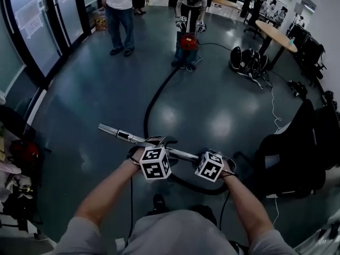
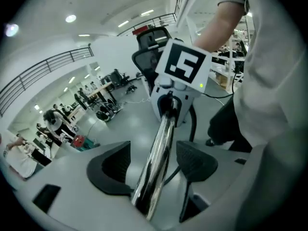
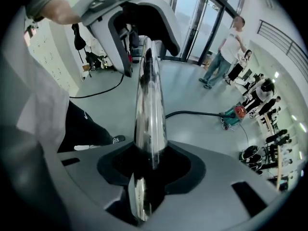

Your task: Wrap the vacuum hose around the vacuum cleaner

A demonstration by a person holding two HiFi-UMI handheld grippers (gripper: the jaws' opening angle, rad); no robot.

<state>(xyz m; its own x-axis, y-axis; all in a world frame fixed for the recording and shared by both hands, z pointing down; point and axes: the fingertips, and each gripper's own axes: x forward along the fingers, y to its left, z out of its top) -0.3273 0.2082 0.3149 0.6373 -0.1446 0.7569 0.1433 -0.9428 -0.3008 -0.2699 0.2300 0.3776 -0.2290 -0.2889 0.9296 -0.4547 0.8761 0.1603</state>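
Our right gripper [image 3: 151,160] clamps the tube [image 3: 150,100]; our left gripper [image 2: 156,150] straddles it, jaws apart. The tube looks slick and stiff, so we'd grip the bendy hose [image 1: 151,104] instead.

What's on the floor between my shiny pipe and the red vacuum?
Just the black hose, snaking over bare floor; the head view shows it.

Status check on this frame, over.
Right tool clamped on shiny chrome wand tube; left tool loose around it. Black hose trails to distant red vacuum cleaner, unwrapped. Person stands at cleaner.

Distant vacuum cleaner [image 1: 187,41], detail indistinct
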